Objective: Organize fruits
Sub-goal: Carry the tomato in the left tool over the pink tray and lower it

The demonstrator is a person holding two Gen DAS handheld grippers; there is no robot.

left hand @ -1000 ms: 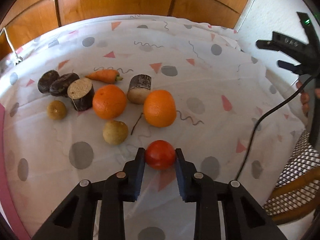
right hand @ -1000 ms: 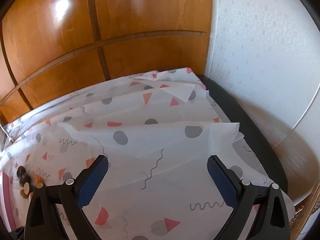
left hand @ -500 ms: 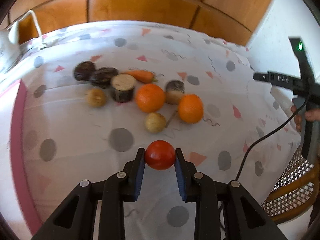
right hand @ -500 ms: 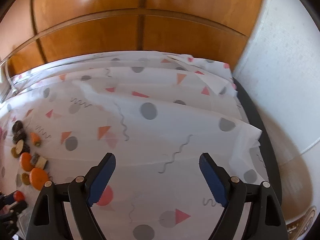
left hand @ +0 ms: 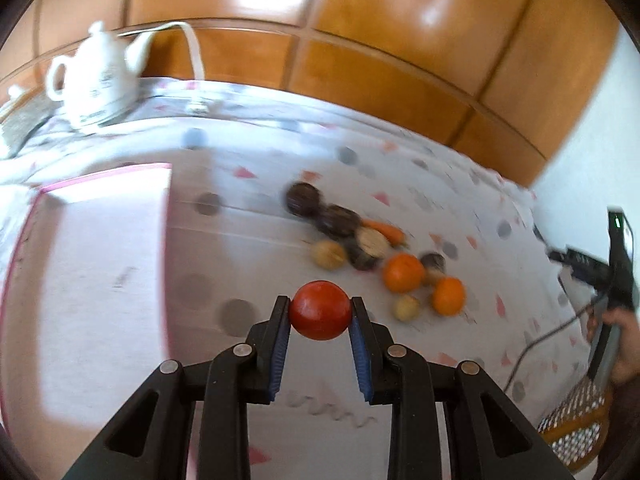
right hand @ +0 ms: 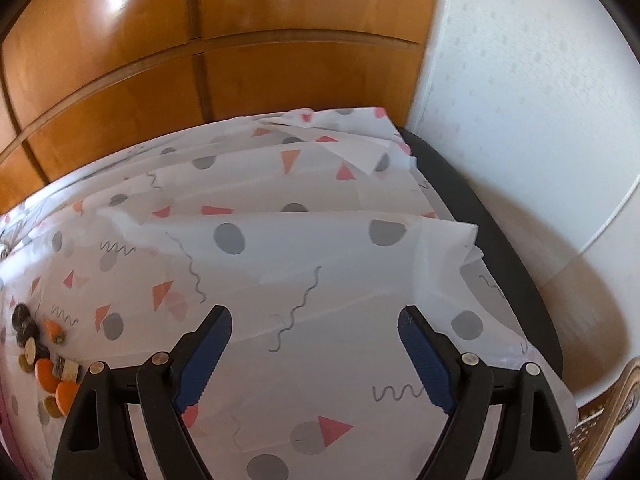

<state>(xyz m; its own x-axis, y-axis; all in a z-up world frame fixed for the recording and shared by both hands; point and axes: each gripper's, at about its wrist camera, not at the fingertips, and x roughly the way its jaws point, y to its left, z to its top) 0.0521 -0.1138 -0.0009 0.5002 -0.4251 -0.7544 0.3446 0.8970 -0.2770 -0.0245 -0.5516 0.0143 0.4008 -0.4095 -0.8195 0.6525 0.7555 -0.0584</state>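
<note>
Tomato (left hand: 320, 315) pinched between left gripper (left hand: 319, 320) fingertips.

**Right gripper hanging open over the patterned cloth**

The right gripper (right hand: 314, 354) is hovering with its jaws spread wide, nothing lying between the blue pads (right hand: 204, 360). Below it, a white tablecloth (right hand: 320, 248) printed with grey dots, pink triangles and squiggles is covering the bench, its folded edges overlapping toward the far right corner, where a dark bench edge (right hand: 492, 224) is showing. At the far left, a small cluster is sitting on the cloth: two oranges (right hand: 45, 369), a small carrot (right hand: 54, 330), dark round pieces (right hand: 21, 316) and a cut log-like piece (right hand: 30, 348). Wooden panels (right hand: 200, 40) are rising behind, and a white wall (right hand: 540, 100) is standing to the right.
</note>
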